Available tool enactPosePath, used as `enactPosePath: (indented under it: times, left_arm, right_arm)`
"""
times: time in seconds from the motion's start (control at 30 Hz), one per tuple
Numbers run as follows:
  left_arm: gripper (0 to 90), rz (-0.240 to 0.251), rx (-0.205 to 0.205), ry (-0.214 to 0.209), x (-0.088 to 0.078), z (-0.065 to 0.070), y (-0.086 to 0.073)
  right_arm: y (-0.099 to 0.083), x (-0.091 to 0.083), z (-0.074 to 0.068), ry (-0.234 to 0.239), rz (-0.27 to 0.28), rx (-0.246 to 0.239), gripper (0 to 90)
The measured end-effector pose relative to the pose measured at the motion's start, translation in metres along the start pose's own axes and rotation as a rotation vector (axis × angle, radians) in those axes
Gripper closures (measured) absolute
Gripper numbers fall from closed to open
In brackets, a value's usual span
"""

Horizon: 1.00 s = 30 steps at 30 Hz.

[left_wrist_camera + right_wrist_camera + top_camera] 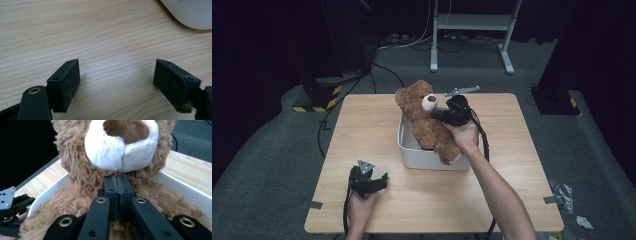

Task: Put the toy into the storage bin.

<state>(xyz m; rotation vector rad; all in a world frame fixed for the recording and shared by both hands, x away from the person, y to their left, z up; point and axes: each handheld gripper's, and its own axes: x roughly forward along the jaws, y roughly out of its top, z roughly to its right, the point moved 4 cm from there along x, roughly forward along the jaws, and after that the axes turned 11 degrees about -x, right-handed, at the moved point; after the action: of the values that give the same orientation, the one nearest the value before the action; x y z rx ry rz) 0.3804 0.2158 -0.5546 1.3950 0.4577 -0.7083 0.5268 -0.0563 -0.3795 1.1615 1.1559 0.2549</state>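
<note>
A brown teddy bear (427,125) with a white muzzle sits half upright in a white bin (432,161) at the middle of the wooden table (362,130). Its head leans over the bin's far-left corner. My right gripper (435,114) reaches in from the right. In the right gripper view its jaws are pressed together at the bear's (75,157) neck, tips (116,178) buried in the fur just under the muzzle. My left gripper (384,179) rests low over the table near the front left, open, with bare wood between its pads (116,85).
The bin's rounded corner (190,12) lies just beyond the left gripper. The left gripper (12,212) also appears at the far left of the right gripper view. Behind the table run floor cables and a white metal stand (472,22). Crumpled bits lie on the floor at the right (562,192).
</note>
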Motion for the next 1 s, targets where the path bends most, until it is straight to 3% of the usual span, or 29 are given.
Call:
enactPosePath:
  times: [0.37, 1.0]
  left_arm:
    - [21.4, 0.000, 0.000, -0.001, 0.0000, 0.0001, -0.0001]
    - [21.4, 0.001, 0.000, 0.000, 0.0001, 0.0000, 0.0000]
  right_arm:
    - [-0.0018, -0.0014, -0.0002, 0.012, -0.016, -0.014, 88.6]
    - [-0.0057, 0.0004, 0.0051, 0.051, -0.045, 0.020, 88.4]
